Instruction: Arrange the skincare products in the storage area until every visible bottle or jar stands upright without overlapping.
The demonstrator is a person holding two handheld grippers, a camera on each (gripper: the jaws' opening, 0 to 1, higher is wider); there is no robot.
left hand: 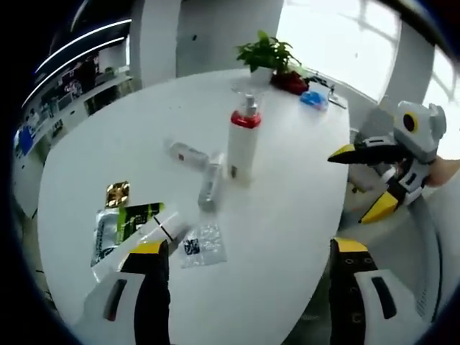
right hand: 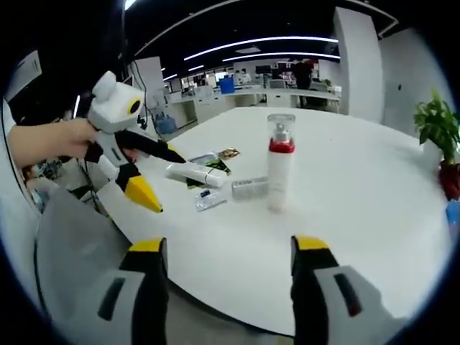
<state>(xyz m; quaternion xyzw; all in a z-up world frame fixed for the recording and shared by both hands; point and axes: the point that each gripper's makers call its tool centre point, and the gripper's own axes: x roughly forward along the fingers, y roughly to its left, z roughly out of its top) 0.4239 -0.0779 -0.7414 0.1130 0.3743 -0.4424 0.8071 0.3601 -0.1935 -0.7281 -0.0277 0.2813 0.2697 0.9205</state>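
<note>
A tall white pump bottle [left hand: 243, 140] [right hand: 280, 169] with a red collar and clear cap stands upright mid-table. Two small clear bottles [left hand: 187, 152] [left hand: 210, 183] lie on their sides just left of it; one of them [right hand: 250, 187] shows in the right gripper view. A white tube [left hand: 164, 227] [right hand: 195, 173] lies flat near the sachets. My left gripper [left hand: 249, 248] [right hand: 169, 183] hangs open over the table's near edge, holding nothing. My right gripper [right hand: 228, 248] [left hand: 348, 188] is also open and empty, off the table's side.
A gold sachet [left hand: 117, 192] [right hand: 230, 152], a green-black packet [left hand: 133, 215] and a clear plastic bag [left hand: 203, 244] [right hand: 208, 199] lie by the tube. A potted plant [left hand: 267, 54] [right hand: 438, 126] and a blue item [left hand: 314, 98] sit at the round white table's [left hand: 287, 215] far edge.
</note>
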